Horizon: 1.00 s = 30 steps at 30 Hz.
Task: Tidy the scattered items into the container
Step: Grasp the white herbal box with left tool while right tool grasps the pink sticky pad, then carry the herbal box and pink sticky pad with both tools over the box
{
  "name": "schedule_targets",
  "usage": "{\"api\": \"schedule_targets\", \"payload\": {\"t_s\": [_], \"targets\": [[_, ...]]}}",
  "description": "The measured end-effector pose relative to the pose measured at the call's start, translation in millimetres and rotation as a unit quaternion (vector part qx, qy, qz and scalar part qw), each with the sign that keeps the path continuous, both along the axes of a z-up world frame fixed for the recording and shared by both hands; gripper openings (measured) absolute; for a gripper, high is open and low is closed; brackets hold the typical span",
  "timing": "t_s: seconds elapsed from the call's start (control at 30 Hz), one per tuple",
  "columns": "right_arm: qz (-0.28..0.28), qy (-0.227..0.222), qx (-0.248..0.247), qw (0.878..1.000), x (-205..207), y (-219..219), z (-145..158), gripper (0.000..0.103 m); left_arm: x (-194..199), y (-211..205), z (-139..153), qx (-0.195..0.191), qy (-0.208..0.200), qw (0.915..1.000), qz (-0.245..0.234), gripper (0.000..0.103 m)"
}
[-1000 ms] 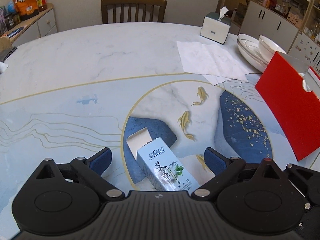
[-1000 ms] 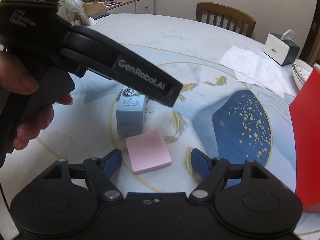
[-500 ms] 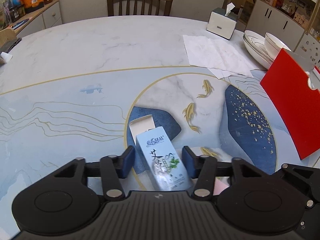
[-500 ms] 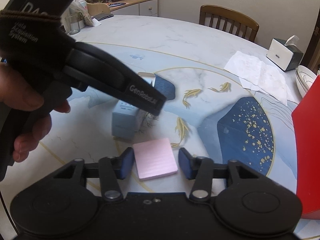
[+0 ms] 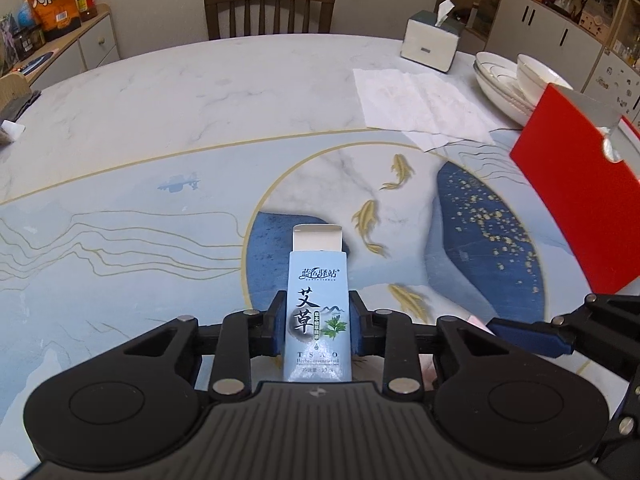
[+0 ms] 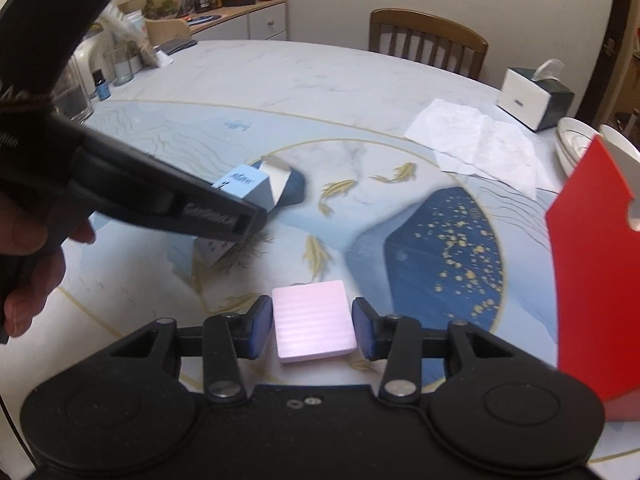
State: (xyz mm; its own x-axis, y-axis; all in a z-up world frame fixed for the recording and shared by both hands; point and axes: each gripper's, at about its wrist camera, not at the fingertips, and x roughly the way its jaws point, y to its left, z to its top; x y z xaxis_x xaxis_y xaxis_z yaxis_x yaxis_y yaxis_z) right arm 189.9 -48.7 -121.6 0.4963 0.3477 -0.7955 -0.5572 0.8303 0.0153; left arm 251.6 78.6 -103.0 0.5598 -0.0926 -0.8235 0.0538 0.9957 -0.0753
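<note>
The left gripper (image 5: pixel 318 330) had its blue pads pressed against both long sides of a pale blue carton (image 5: pixel 318 312), and its jaws were closing on it; the carton pointed away from the camera with its white end flap (image 5: pixel 317 239) standing open at the far end. In the right wrist view the same carton (image 6: pixel 244 186) was tilted, its flap end raised above the table (image 5: pixel 180 120) under the black body of the left tool, which a hand (image 6: pixel 28 264) gripped at the left edge of that picture. The right gripper (image 6: pixel 313 326) was nearly closed around a flat pink pad (image 6: pixel 312 322), one blue pad at each side of it; a sliver of gap seemed to show on the right, so whether both pads truly pressed it I cannot tell for sure, though the block sat squarely between them. Both things lay toward the near edge of the table, over its painted ring of gold fish and dark blue patches. A red container (image 5: pixel 576 204) stood at the right edge of the table, well apart from the carton, with a finger notch cut into its upper rim. Beyond it sat stacked white dishes (image 5: pixel 508 80), and near the far right edge a tissue box (image 5: pixel 432 42) and some spread paper sheets (image 5: pixel 416 108). A wooden chair (image 5: pixel 269 12) stood behind the far edge.
</note>
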Motion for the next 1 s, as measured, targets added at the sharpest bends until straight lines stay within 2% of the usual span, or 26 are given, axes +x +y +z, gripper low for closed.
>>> {"api": "schedule_targets", "payload": {"t_s": [0.57, 1.0], "targets": [[-0.052, -0.016, 0.036, 0.998, -9.6, -59.2, 44.9, 0.042, -32.1, -42.9, 39.3, -0.019, -0.018, 0.9992, -0.031, 0.029], [-0.071, -0.048, 0.056, 0.995, -12.0, -113.8, 84.0, 0.042, -49.6, -90.9, 77.9, -0.034, -0.041, 0.9968, -0.06, 0.029]]}}
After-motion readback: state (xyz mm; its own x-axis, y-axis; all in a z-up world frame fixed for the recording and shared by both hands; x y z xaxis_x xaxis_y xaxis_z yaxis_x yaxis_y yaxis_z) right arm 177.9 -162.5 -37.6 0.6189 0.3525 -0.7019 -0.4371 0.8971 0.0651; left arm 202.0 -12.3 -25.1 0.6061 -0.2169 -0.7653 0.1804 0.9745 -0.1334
